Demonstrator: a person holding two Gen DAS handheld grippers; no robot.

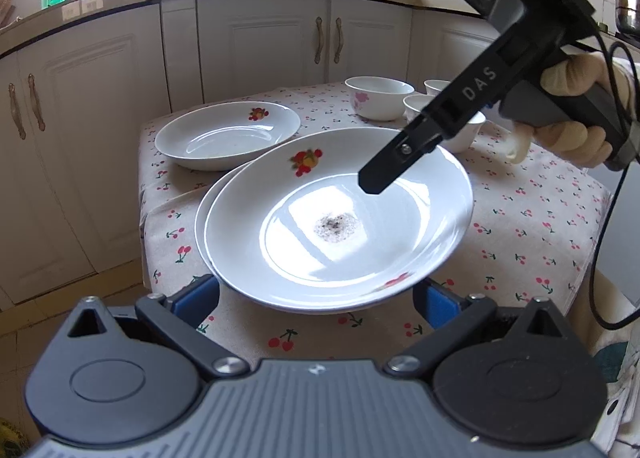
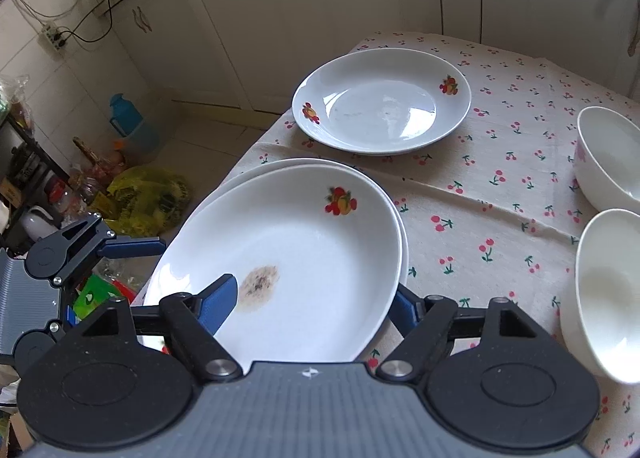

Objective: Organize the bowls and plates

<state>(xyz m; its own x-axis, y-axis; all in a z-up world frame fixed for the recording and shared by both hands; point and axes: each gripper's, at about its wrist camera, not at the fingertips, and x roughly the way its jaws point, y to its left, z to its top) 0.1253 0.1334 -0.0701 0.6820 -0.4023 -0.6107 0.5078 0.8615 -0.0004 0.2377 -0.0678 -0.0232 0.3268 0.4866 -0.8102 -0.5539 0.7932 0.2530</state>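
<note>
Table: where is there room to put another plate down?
The widest bare cloth lies between the stacked plates, the far plate and the bowls. Another strip runs behind the far plate and bowls to the table's back edge. It is crowded at the bowls and over the stack, where both grippers meet.

A worktop under a cherry-print cloth (image 2: 480,194) is carrying a single plate (image 2: 382,102) at 12 o'clock, a plate stack (image 2: 320,234) at 7 o'clock, and white bowls (image 2: 608,162) sitting at 3 o'clock.
</note>
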